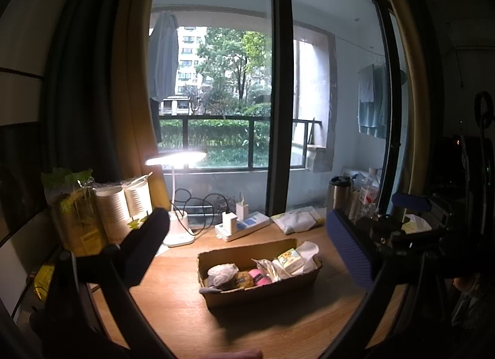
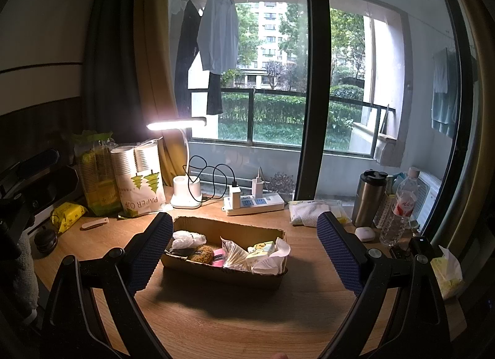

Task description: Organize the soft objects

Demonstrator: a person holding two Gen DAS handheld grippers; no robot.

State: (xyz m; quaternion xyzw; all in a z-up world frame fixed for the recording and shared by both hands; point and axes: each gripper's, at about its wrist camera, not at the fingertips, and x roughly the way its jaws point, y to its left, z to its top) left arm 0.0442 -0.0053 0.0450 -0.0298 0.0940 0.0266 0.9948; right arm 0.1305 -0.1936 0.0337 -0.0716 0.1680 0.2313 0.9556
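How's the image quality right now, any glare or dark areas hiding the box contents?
Left wrist view: desk lamp blows out, edges dark, cardboard box contents readable. Right wrist view: lamp glare again, box lit from behind, shadow falling toward camera; fisheye bends the window frame.

Both grippers, left gripper and right gripper, have black arms with blue textured pads.

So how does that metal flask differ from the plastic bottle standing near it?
The metal flask is opaque, steel-grey, with a black lid; the plastic bottle is clear, with a red label and pale cap. The flask is wider and straight-sided, while the bottle narrows toward its neck. Both stand upright at the desk's right side.
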